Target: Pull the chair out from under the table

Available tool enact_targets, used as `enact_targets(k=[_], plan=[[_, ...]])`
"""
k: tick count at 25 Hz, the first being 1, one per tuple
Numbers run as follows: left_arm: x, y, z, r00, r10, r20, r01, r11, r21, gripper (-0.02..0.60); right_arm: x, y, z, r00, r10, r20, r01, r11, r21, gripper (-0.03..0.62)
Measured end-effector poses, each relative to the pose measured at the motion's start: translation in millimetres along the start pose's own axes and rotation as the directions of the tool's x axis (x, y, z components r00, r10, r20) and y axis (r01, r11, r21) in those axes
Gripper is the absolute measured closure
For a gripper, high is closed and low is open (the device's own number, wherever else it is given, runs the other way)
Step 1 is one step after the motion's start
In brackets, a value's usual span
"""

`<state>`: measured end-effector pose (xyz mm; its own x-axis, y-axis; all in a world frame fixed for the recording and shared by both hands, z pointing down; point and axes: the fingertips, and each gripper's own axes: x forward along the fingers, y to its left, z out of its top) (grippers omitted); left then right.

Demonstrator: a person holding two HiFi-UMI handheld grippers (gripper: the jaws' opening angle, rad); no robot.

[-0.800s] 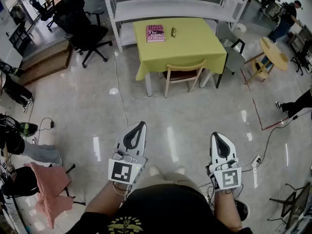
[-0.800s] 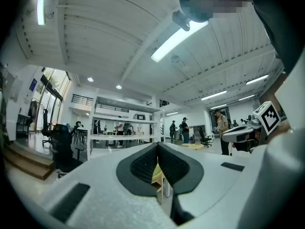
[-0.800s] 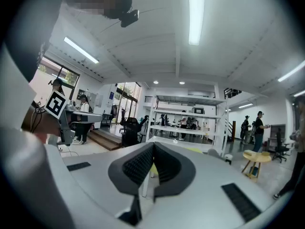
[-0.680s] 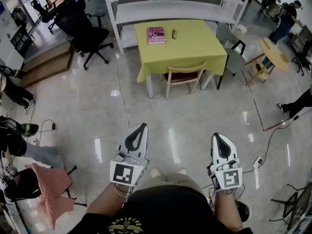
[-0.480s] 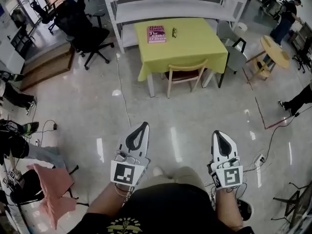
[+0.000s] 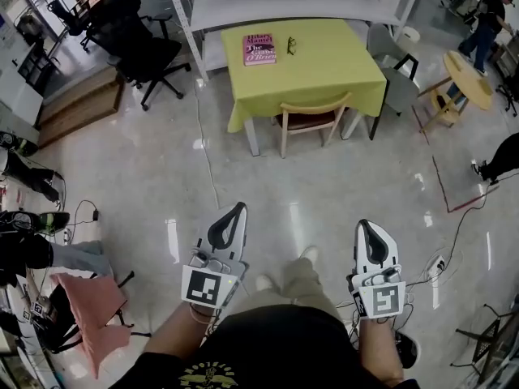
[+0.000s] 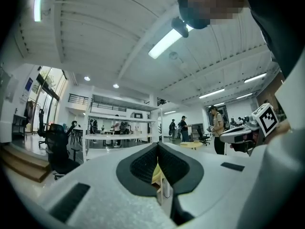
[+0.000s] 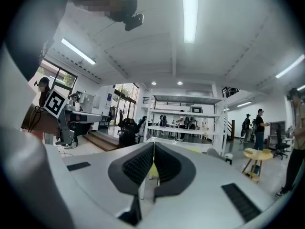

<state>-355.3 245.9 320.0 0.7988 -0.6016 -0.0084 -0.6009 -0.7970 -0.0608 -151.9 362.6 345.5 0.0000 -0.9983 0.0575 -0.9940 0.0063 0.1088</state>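
Left claw (image 6: 238,207) and right claw (image 6: 363,224) stay closed, empty; one shoe (image 6: 308,254) steps toward chair (image 6: 315,106)

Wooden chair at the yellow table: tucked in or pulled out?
Tucked in: the light wooden chair has its seat partly under the yellow-clothed table, backrest just outside.

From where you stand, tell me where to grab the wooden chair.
Probably the curved top rail of the chair, from the near side: its back faces you, while its front is tucked under the yellow table.
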Motion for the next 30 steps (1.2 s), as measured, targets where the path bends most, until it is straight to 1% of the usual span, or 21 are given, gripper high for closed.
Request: enact_targets(k=[6, 9, 11, 13, 17, 19, 27, 30], plan=[[56, -5, -6, 1.0, 0.027, 0.001, -0.027, 0.999, 0.024, 0.572, 33, -49, -6, 1.0, 0.018, 0.009, -0.018, 1.0, -0.002, 0.583], [83, -10, -4, 1.0, 0.025, -0.001, -0.025, 0.999, 0.033, 0.572, 50, -70, -7, 0.999, 0.032, 0.005, -0.032, 0.999, 0.002, 0.583], [98, -14, -5, 1.0, 0.012, -0.009, -0.012, 0.999, 0.03, 0.572, 61, -81, -7, 0.999, 0.043, 0.004, -0.043, 0.999, -0.002, 0.583], [112, -16, -9, 1.0, 0.012, -0.016, -0.012, 1.0, 0.01, 0.572, 70, -91, -9, 0.998, 0.055, 0.004, -0.055, 0.998, -0.003, 0.583], [134, -7, -14, 0.997, 0.073, -0.018, -0.074, 0.997, -0.015, 0.572, 89, -108, -11, 0.996, 0.094, -0.002, -0.094, 0.996, -0.008, 0.582], [142, -4, -15, 0.994, 0.105, -0.027, -0.105, 0.994, -0.016, 0.572, 98, -116, -9, 0.994, 0.114, 0.002, -0.114, 0.993, -0.01, 0.583], [162, -6, -8, 0.982, 0.188, -0.017, -0.187, 0.982, 0.029, 0.572, 116, -147, -8, 0.986, 0.164, 0.039, -0.164, 0.986, -0.006, 0.582], [165, -9, -8, 0.979, 0.198, -0.039, -0.197, 0.98, 0.043, 0.572, 118, -157, -10, 0.986, 0.164, 0.04, -0.164, 0.986, 0.007, 0.582]])
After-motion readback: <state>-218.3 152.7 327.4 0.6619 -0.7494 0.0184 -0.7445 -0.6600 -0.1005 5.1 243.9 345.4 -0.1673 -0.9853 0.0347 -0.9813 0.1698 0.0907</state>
